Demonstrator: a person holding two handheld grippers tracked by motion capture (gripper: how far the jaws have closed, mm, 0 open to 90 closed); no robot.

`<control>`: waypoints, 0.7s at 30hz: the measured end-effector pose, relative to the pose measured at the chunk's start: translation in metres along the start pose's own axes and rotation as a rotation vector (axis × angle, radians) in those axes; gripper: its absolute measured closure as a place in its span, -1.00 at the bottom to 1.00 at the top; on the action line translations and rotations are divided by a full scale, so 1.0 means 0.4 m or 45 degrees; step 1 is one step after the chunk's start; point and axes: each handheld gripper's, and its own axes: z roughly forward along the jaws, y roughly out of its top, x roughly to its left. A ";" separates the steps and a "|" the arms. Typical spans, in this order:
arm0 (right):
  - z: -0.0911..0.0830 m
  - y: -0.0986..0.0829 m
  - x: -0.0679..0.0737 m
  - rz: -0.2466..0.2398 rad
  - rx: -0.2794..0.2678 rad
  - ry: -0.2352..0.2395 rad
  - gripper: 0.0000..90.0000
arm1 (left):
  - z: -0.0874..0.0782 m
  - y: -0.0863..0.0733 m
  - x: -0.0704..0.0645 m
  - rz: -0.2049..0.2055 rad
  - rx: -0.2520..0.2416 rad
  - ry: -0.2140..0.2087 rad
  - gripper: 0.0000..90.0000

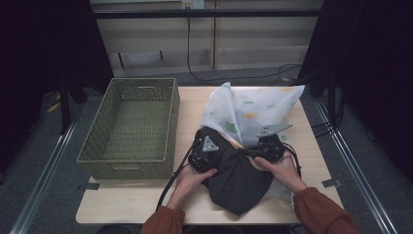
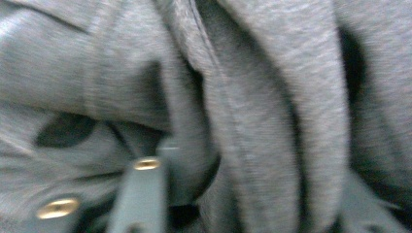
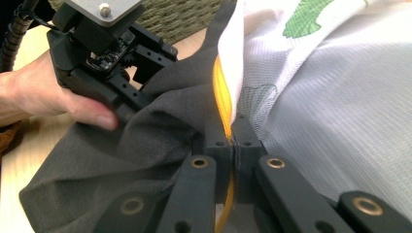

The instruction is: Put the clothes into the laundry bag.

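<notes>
Two tongs are worked on a soft dark grey fabric garment (image 1: 238,183) lying crumpled near the front edge of the table (image 1: 122,204), partly over a white mesh laundry bag with green leaf print (image 1: 253,109). The right tongs (image 3: 232,145) are closed on the bag's yellow-trimmed opening edge. The left tongs (image 1: 207,146) are pressed into the garment; their opening cannot be told. The limp, light cloth is judged best pinched at a bunched fold. An olive woven basket (image 1: 97,146) at the table's left edge holds nothing.
</notes>
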 end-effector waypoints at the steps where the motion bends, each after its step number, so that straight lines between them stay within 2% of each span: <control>1: 0.001 0.002 0.003 -0.006 -0.002 -0.003 0.96 | -0.007 0.001 0.001 0.008 0.000 -0.013 0.54; 2: 0.001 0.004 0.005 -0.008 -0.010 -0.004 0.96 | -0.009 0.001 0.001 -0.031 -0.035 -0.033 0.57; 4: -0.001 0.010 0.009 -0.009 -0.022 -0.007 0.96 | -0.022 0.005 0.005 -0.066 -0.069 -0.076 0.60; 5: -0.002 0.014 0.011 -0.012 -0.035 -0.008 0.96 | -0.033 0.008 0.005 -0.073 -0.087 -0.095 0.61; 7: -0.006 0.026 0.017 -0.018 -0.053 -0.011 0.97 | -0.050 0.016 -0.004 -0.085 -0.147 -0.160 0.62; 8: -0.008 0.029 0.022 -0.026 -0.065 -0.012 0.97 | -0.058 0.018 -0.011 -0.100 -0.196 -0.205 0.62; 9: -0.011 0.035 0.028 -0.038 -0.078 -0.016 0.97 | -0.065 0.022 -0.020 -0.104 -0.212 -0.234 0.63; 11: -0.019 0.046 0.042 -0.053 -0.105 -0.011 0.97 | -0.071 0.030 -0.045 -0.089 -0.250 -0.277 0.63; 12: -0.023 0.051 0.048 -0.061 -0.120 -0.013 0.97 | -0.071 0.037 -0.060 -0.071 -0.257 -0.285 0.63; 14: -0.027 0.061 0.062 -0.077 -0.133 0.005 0.97 | -0.062 0.044 -0.073 -0.083 -0.275 -0.296 0.63; 15: -0.029 0.063 0.067 -0.080 -0.139 0.014 0.97 | -0.055 0.047 -0.076 -0.100 -0.291 -0.303 0.64; 17: -0.038 0.072 0.083 -0.091 -0.169 0.037 0.97 | -0.045 0.053 -0.076 -0.145 -0.304 -0.280 0.64; 18: -0.056 0.085 0.103 -0.124 -0.214 0.056 0.97 | -0.046 0.058 -0.075 -0.175 -0.336 -0.262 0.65; 19: -0.056 0.085 0.103 -0.124 -0.214 0.056 0.97 | -0.050 0.062 -0.070 -0.180 -0.349 -0.253 0.65; 21: -0.073 0.095 0.111 -0.131 -0.246 0.067 0.97 | -0.068 0.078 -0.059 -0.224 -0.412 -0.243 0.66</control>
